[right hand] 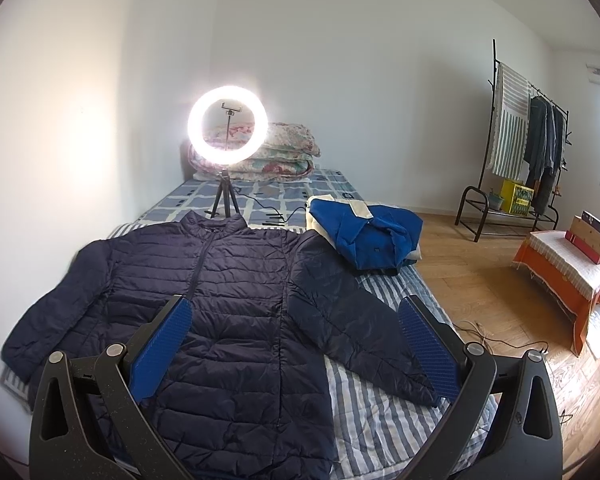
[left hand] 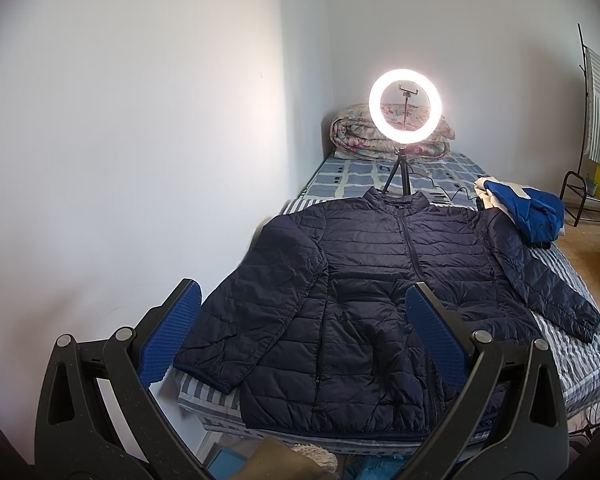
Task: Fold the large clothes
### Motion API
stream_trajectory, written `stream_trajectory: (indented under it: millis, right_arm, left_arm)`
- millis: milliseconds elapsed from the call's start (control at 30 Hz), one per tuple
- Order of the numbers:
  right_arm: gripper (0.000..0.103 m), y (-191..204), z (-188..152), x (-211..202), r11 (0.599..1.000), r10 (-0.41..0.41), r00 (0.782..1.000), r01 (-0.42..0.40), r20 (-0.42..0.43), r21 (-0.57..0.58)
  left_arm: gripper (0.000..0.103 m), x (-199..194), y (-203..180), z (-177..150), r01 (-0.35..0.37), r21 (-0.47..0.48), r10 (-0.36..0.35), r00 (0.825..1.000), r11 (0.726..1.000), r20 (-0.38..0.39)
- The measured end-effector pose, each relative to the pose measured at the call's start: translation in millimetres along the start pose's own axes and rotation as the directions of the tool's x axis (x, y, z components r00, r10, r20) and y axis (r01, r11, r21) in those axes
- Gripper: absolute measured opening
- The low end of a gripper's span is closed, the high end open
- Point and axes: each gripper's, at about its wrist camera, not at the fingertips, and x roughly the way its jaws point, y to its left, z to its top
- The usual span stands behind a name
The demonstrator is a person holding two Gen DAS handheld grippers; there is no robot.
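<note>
Jacket (left hand: 380, 280) flat on the bed (right hand: 380, 412), unfolded; both grippers (left hand: 300, 336) (right hand: 296, 348) hover, jaws wide; next, grab the three-o'clock sleeve (right hand: 352, 320)

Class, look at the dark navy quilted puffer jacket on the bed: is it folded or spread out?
Spread out. The dark navy quilted puffer jacket lies flat, front up, zipped, both sleeves angled outward, unfolded.

jacket (left hand: 380, 280) on bed (left hand: 572, 360), ring light (left hand: 405, 106) behind
</note>
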Motion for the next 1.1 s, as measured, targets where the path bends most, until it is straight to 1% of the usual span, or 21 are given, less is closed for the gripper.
stream_trajectory:
  millis: [367,633,867,1100]
  right_arm:
    - [0.102,3,0,-4,1.0,-0.001,1.0,0.001,0.003,0.005]
    - [0.102,1,-6,-14,1.0,-0.005,1.0,0.005,0.016,0.0]
    - [0.102,-2,-14,-18,1.0,0.005,1.0,-0.005,0.003,0.012]
    - [0.102,-1,-14,-24,1.0,0.001,1.0,-0.001,0.007,0.002]
  left_arm:
    - [0.103,2,3,-4,0.001,-0.001,-0.001,1.0,1.0,-0.004]
    - [0.103,-5,2,-12,-0.006,0.007,0.006,1.0,1.0,-0.006]
    - [0.103,-11,4,-15,-0.009,0.005,0.009,1.0,1.0,-0.006]
    - [0.103,-13,7,-17,-0.008,0.003,0.008,1.0,1.0,-0.004]
